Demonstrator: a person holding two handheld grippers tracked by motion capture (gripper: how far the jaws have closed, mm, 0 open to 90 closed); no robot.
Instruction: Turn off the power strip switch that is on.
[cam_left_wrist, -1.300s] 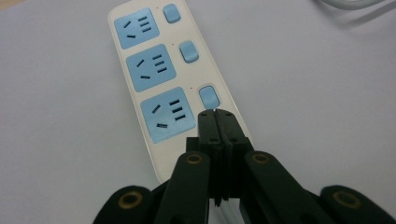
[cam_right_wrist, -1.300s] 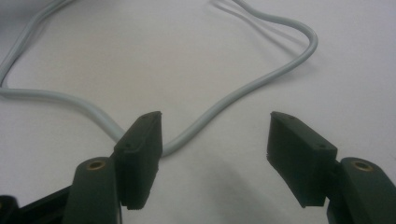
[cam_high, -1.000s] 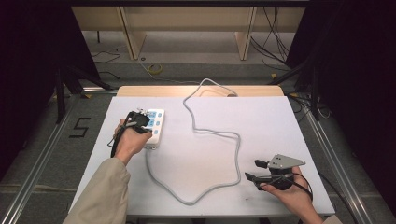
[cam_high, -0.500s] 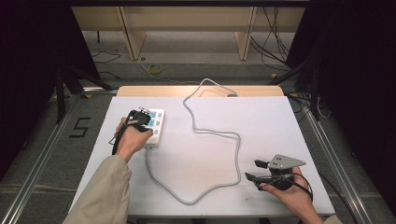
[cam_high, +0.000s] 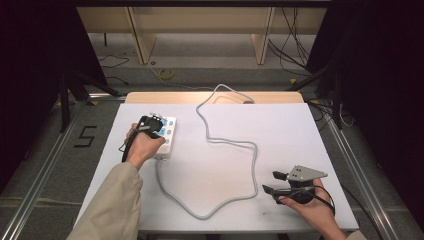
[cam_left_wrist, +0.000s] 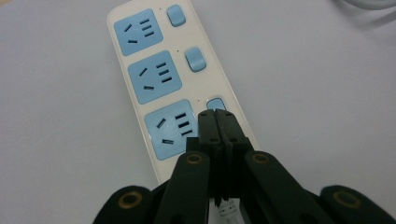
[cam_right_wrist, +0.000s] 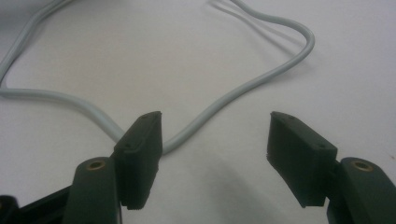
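A white power strip (cam_left_wrist: 140, 70) with three blue sockets and blue rocker switches lies at the table's left (cam_high: 167, 136). My left gripper (cam_left_wrist: 216, 115) is shut, its tips resting on the nearest switch (cam_left_wrist: 215, 102); in the high view a hand holds the left gripper (cam_high: 150, 124) over the strip. The strip's grey cable (cam_high: 235, 142) winds across the table and off the far edge. My right gripper (cam_high: 272, 182) stands open near the front right, nothing between its jaws; in the right gripper view, the cable (cam_right_wrist: 224, 100) loops just beyond the right gripper (cam_right_wrist: 212, 135).
The white table (cam_high: 300, 130) has a wooden strip along its far edge (cam_high: 150, 97). A shelf frame (cam_high: 200, 30) stands behind it. Metal rails (cam_high: 45, 165) run along both sides, and a "5" mark (cam_high: 86, 136) lies on the floor at the left.
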